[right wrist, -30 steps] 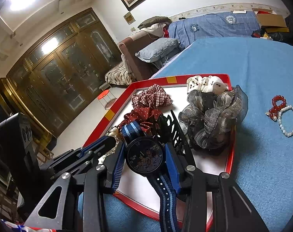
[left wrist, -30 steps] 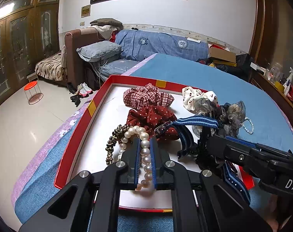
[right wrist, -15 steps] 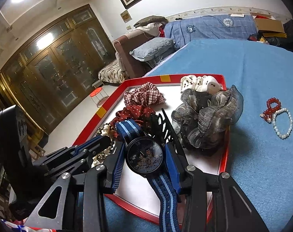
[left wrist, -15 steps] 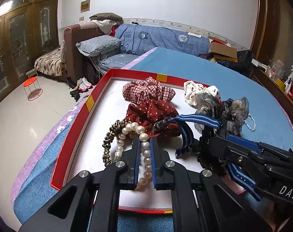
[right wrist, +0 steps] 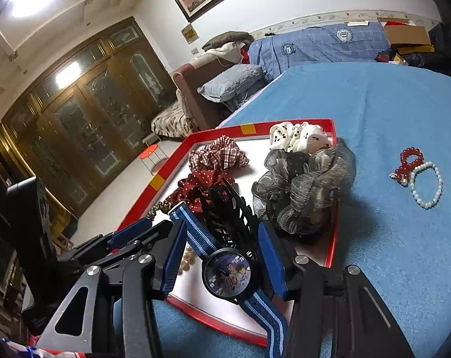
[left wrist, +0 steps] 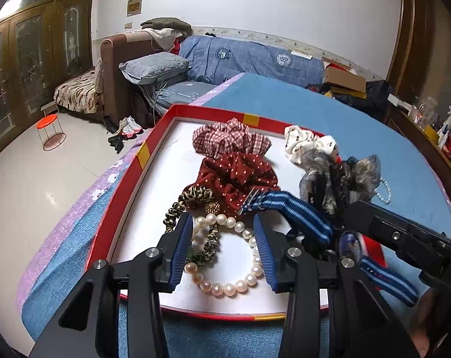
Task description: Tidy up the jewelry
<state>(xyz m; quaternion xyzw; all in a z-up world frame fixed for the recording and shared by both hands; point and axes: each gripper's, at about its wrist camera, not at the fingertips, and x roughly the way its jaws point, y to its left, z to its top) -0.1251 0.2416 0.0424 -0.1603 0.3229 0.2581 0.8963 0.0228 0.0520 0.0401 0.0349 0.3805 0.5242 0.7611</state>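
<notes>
Presently: left gripper (left wrist: 222, 244) spread wide, pearl bracelet (left wrist: 228, 256) flat on red tray (left wrist: 127, 185) between its fingers. Right gripper (right wrist: 222, 256) likewise parted; watch (right wrist: 227, 274) between, strap axis running forward. Outside tray, rightward: two bead bracelets (right wrist: 419, 176), right gripper nearer.

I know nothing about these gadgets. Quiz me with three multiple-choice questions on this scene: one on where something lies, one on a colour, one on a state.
1. Where is the red bead bracelet?
A in the red tray
B on the blue cloth outside the tray
C on the floor

2. The watch strap is:
A blue striped
B green
C plain white

3. The left gripper is:
A shut on the pearl bracelet
B open around it
C out of view

B: it lies right of the tray. A: blue stripes show. B: its fingers stand apart.
</notes>
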